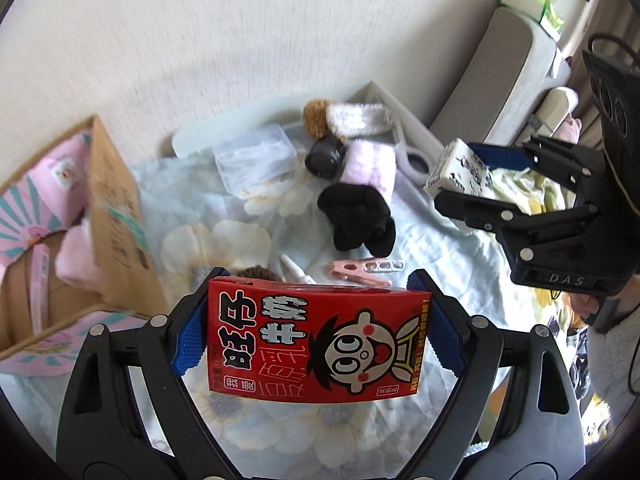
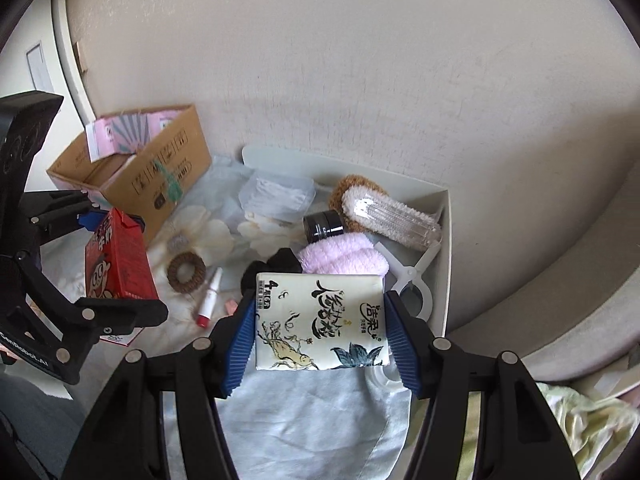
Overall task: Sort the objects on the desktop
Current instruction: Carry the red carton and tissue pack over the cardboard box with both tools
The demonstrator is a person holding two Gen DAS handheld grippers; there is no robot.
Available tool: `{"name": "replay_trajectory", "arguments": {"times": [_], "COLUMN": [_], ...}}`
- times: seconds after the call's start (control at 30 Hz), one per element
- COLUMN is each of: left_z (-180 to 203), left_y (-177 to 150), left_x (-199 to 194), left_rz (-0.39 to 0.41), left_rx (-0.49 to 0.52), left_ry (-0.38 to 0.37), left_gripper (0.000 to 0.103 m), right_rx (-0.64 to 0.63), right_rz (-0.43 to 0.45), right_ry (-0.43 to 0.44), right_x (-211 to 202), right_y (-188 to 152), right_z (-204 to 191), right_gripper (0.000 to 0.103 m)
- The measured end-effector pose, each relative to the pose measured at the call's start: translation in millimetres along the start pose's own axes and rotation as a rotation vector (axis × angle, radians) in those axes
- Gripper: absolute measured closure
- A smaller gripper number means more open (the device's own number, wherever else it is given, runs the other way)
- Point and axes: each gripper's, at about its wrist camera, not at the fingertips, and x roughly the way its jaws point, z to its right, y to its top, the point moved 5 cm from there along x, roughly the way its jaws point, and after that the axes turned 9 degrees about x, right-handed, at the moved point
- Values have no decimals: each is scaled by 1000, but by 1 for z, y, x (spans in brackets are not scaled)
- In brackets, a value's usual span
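Your cardboard box (image 2: pixel 132 172), brown with pink printed flaps, sits at ten o'clock in the right wrist view, open-topped on the floral cloth (image 2: pixel 304 408) that covers the worktop. The white tray (image 2: pixel 444 264) lies at two o'clock against the wall, holding a fluffy white roll (image 2: pixel 390 216), a pink plush pad (image 2: pixel 344 258), a black jar (image 2: pixel 323 226) and white scissors (image 2: pixel 412 280).

Your left gripper (image 1: pixel 318 332) has its fingers (image 1: pixel 192 344) clamped on the ends of a red milk carton (image 1: pixel 316 340) printed with a cartoon face and bold black-and-white characters, lifted clear of the cloth.

Your right gripper (image 2: pixel 320 320) has its fingers (image 2: pixel 240 344) pressed on a cream tissue pack (image 2: pixel 320 320) with black calligraphy and a painted bird, also off the cloth.

Below them lie a brown hair tie (image 2: pixel 186 267), a pink clothes peg (image 1: pixel 360 272) and a red-tipped lip balm (image 2: pixel 210 298).
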Motion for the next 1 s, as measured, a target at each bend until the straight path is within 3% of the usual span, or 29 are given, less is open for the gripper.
{"name": "replay_trajectory", "arguments": {"times": [0.47, 0.7, 1.0], "left_z": [-55, -113, -186], "left_y": [5, -2, -9], "left_x": [-106, -155, -191], "left_rz": [142, 219, 252], "left_rx": [-68, -160, -228], "left_ry": [57, 139, 246], "left_gripper": [14, 14, 14], "right_rx": [115, 73, -8], "right_rz": [139, 184, 205], "right_ry": [-6, 13, 72], "right_x": [-68, -81, -74], "right_y": [42, 71, 113], "right_z": [-44, -86, -148], "right_gripper": [46, 46, 46]}}
